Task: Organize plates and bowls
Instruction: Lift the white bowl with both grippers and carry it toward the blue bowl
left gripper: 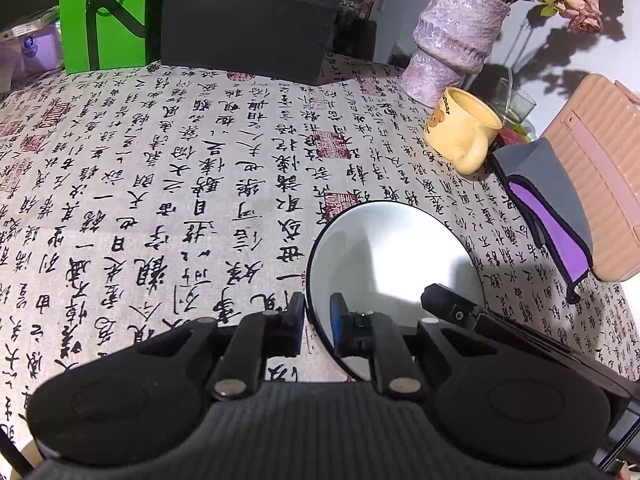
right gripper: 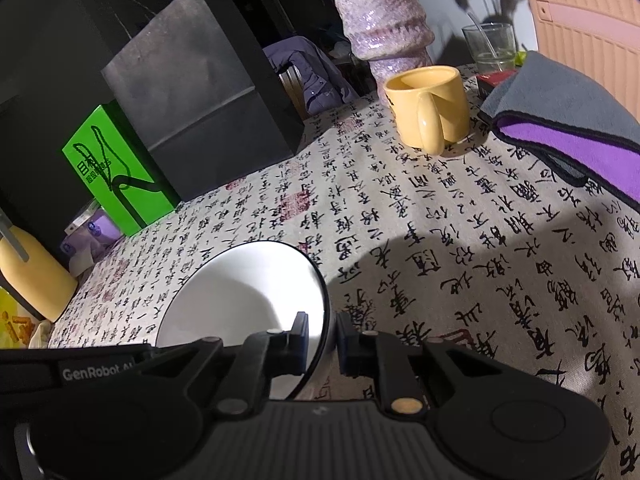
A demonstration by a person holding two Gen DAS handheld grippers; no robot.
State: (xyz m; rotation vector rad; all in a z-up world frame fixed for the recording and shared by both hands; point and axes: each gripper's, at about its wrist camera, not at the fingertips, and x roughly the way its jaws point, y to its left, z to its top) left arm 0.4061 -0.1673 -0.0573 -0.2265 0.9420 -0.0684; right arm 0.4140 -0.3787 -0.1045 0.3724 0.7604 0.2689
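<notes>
Left tool (left gripper: 318, 320) and right tool (right gripper: 323, 338) each pinch opposite rims of one smooth white bowl (right gripper: 248, 296) on the table (right gripper: 460, 240), whose cloth bears black calligraphy. "GenRobot" shows on the left tool's body. A glossy yellow mug (left gripper: 464, 132) reads "bear".

We read "GenRobot" in white on the black gripper body (right gripper: 96, 372) at the left edge of the right wrist view. The bright green carton (left gripper: 105, 16) carries white Chinese characters, partly cut off. The beige calligraphy-printed tablecloth (left gripper: 160, 184) bears black brush characters and red seals. The yellow ceramic mug's (left gripper: 460, 128) dark lettering is too small to read.
</notes>
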